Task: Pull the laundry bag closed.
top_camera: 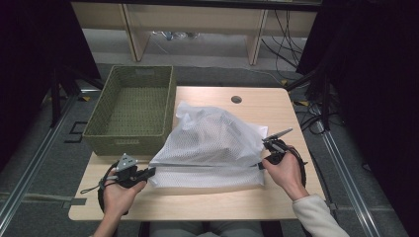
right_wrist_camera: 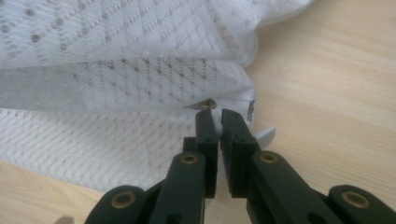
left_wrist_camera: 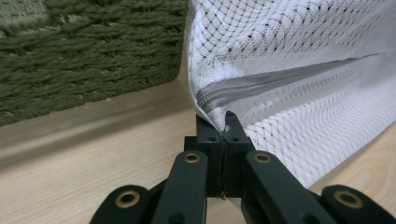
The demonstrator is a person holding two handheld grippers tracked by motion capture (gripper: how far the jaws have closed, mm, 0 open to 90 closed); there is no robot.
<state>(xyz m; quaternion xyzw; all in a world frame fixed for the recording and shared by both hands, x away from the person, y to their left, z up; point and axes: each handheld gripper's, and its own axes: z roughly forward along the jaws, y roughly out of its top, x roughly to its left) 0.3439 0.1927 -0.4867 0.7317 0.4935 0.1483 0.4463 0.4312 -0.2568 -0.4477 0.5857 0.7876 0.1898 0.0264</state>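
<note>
A white mesh laundry bag [top_camera: 212, 140] lies bulging on the wooden table [top_camera: 197, 202], its grey zipper [top_camera: 207, 166] running along the near side. My left gripper [top_camera: 152, 171] is shut on the bag's left corner, and in the left gripper view its jaws [left_wrist_camera: 223, 119] pinch the mesh [left_wrist_camera: 289, 56] just at the zipper's end [left_wrist_camera: 280, 79]. At the bag's right end, my right gripper [top_camera: 263, 163] is shut on the pale zipper pull [right_wrist_camera: 264, 136]. In the right gripper view the tab sits between that gripper's [right_wrist_camera: 215, 116] jaws, with the mesh [right_wrist_camera: 116, 70] right behind.
An empty green woven basket [top_camera: 123, 143] stands at the table's back left, close against the bag; its wall [left_wrist_camera: 84, 60] is just beyond my left gripper. A round hole [top_camera: 236, 99] marks the tabletop behind the bag. Bare wood lies in front of the bag.
</note>
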